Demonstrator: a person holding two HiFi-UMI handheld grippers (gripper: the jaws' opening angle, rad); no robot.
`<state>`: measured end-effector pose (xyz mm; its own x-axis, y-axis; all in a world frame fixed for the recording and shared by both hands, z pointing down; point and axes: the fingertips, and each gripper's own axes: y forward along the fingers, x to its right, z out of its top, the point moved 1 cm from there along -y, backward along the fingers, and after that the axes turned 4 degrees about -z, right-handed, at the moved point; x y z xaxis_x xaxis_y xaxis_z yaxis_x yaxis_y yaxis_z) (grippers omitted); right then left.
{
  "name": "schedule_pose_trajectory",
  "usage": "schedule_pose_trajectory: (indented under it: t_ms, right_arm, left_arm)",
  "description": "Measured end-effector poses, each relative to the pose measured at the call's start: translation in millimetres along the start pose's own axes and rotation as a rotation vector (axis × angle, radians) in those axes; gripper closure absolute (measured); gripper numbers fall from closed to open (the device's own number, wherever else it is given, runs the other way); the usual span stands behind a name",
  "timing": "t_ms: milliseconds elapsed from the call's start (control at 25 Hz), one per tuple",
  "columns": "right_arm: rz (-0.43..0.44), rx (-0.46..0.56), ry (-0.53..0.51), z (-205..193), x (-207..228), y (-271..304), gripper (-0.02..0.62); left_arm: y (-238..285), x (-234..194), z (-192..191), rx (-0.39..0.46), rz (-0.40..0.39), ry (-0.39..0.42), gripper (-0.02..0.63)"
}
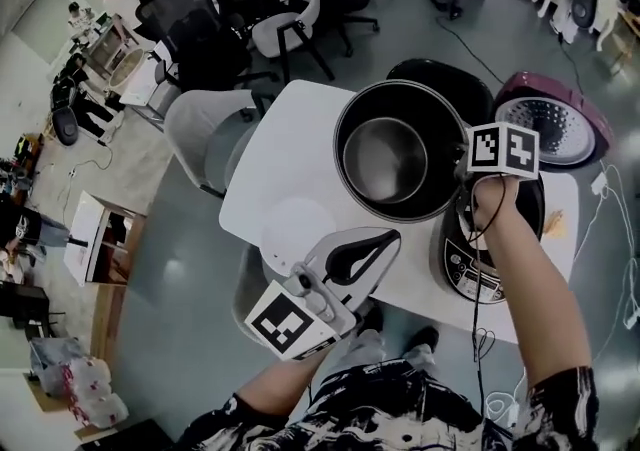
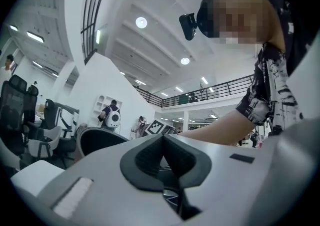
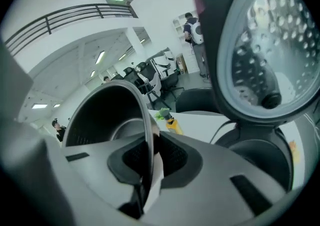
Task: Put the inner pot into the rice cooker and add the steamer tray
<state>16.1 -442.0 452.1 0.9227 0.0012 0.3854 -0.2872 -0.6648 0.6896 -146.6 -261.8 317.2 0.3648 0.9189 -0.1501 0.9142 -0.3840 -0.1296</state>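
The dark inner pot (image 1: 385, 159) hangs tilted above the white table (image 1: 290, 149), left of the rice cooker (image 1: 470, 259). My right gripper (image 1: 465, 167) is shut on the pot's right rim. In the right gripper view the thin rim runs between the pads (image 3: 148, 155), with the pot's hollow (image 3: 100, 120) to the left. The cooker's lid (image 1: 555, 124) stands open, its perforated inner plate (image 3: 260, 54) facing me. My left gripper (image 1: 390, 237) floats near the table's front edge, shut with nothing in it (image 2: 162, 137). A pale round steamer tray (image 1: 295, 229) lies flat beside it.
A grey chair (image 1: 200, 134) stands at the table's left, with black office chairs (image 1: 200, 19) behind it. A black cable (image 1: 475, 319) hangs from the cooker's front. A small yellow-green object (image 3: 170, 122) lies on the table beyond the pot. People stand far back.
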Motion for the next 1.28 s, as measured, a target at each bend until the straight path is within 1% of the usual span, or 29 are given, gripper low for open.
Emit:
schedule_pose_trajectory:
  t_ms: [120,240,400,520,640,840,960,1120,1280]
  right_arm:
    - [-0.036,0.033,0.008,6,34,-46,0.572]
    - [-0.097,0.051,0.03,3,79,-87,0.572]
    - [-0.179,0.061,0.101,-18,141,-131,0.571]
    - [-0.222,0.055,0.139,-35,181,-155,0.571]
    - [-0.255,0.034,0.161,-50,210,-167,0.571]
    - [-0.281,-0.006,0.19,-71,236,-167,0.571]
    - [-0.292,-0.027,0.197,-81,245,-162,0.571]
    - [-0.296,-0.057,0.199,-90,250,-152,0.571]
    - [-0.307,-0.093,0.19,-97,254,-144,0.571]
  left_arm:
    - [21,20,1,0.007,-0.059,0.005,0.601]
    - [45,41,0,0.005,-0.122,0.005,0.601]
    - [76,73,-1,-0.001,-0.21,0.005,0.601]
    - [95,96,0,-0.002,-0.24,0.0,0.601]
    - [106,111,-2,-0.013,-0.258,0.006,0.601]
    - [112,118,-4,-0.024,-0.259,0.007,0.601]
    - [111,115,-5,-0.026,-0.241,-0.008,0.601]
    - [106,111,-8,-0.03,-0.229,0.003,0.601]
    - [103,106,-10,-0.033,-0.21,-0.006,0.601]
